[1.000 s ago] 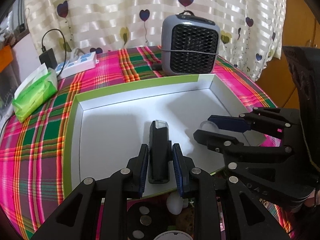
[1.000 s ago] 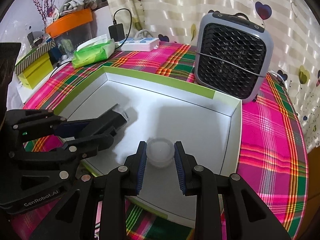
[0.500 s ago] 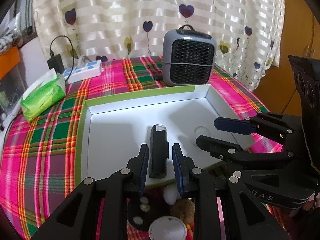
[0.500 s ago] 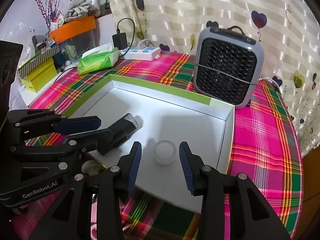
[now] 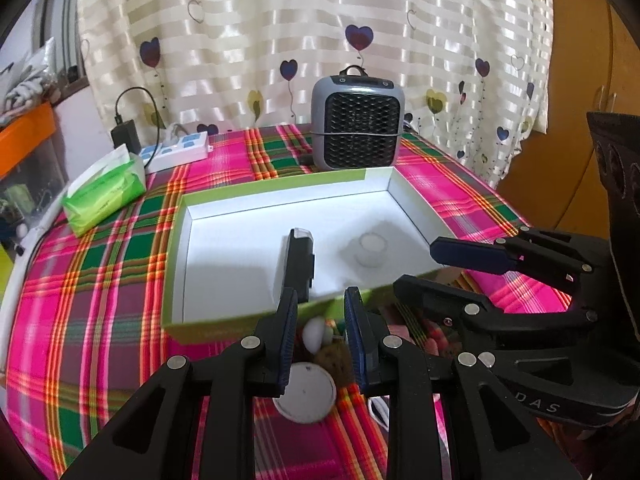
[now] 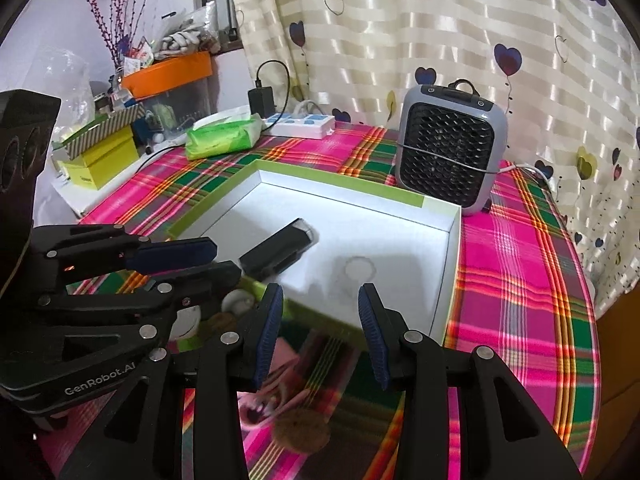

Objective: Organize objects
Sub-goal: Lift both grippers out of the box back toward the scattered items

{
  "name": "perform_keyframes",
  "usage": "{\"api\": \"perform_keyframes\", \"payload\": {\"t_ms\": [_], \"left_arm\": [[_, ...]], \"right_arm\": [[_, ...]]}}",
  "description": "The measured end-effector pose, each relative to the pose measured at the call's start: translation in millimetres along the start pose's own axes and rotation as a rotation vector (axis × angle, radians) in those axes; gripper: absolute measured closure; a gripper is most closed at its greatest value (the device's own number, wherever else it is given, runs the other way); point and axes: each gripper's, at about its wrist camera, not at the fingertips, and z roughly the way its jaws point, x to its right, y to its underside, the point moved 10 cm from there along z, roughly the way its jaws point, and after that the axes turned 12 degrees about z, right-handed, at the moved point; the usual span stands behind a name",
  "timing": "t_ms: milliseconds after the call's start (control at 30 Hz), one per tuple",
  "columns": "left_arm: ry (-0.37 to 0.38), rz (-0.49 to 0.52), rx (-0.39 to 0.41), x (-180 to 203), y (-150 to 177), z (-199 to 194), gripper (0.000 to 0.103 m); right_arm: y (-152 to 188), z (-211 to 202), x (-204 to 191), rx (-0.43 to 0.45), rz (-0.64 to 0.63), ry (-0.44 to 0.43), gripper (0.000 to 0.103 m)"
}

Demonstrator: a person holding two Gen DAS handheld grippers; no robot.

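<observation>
A cream striped curtain (image 5: 280, 32) printed with hearts hangs behind the table (image 5: 80, 280), which wears a pink and green plaid cloth. A wooden cupboard (image 5: 580, 80) stands beyond its right edge; cluttered shelves (image 6: 132, 92) flank its left.

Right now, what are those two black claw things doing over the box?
A person is tidying small things into the white box on the checked tablecloth. A black gadget and a small clear cup lie inside it. The left hand-held gripper and the right hand-held gripper are both open and empty, hanging over the box's near edge. More small bits sit on the cloth in front.
</observation>
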Motion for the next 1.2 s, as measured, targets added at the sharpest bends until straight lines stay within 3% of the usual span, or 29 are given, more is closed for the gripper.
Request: {"api": "perform_keyframes", "payload": {"t_ms": [1200], "left_arm": [[0.007, -0.025, -0.009, 29, 44, -35, 0.082]], "right_arm": [[55, -35, -26, -0.012, -0.018, -0.022, 0.062]]}}
